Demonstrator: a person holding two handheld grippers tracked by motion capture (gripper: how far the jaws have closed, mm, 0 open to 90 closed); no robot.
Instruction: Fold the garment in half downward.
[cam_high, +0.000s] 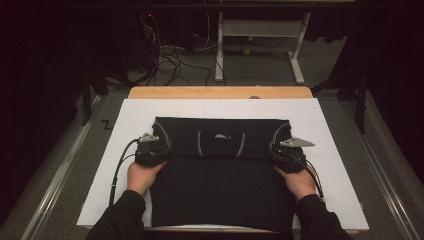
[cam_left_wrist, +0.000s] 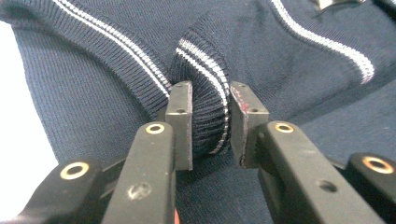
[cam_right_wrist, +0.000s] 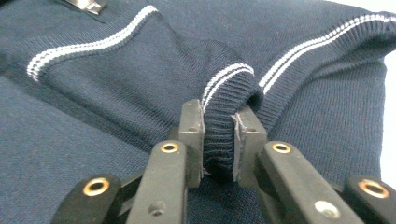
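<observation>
A dark navy knit sweater (cam_high: 220, 180) with thin white stripes lies folded on a white board (cam_high: 325, 130). At its left edge my left gripper (cam_high: 160, 150) is shut on a bunched ribbed cuff. In the left gripper view the gripper (cam_left_wrist: 211, 95) presses both pads on that ribbed cuff (cam_left_wrist: 205, 121). My right gripper (cam_high: 276, 150) sits at the sweater's right edge. The right gripper view shows this gripper (cam_right_wrist: 219, 114) shut on another ribbed cuff (cam_right_wrist: 218, 140) with a white double stripe. A hand holds each gripper from the near side.
The white board rests on a wooden table (cam_high: 220, 92) and has bare margins left and right of the sweater. Behind the table, loose cables (cam_high: 170, 62) and a white desk frame (cam_high: 295, 55) stand on the grey floor. Metal rails (cam_high: 60, 170) run along both sides.
</observation>
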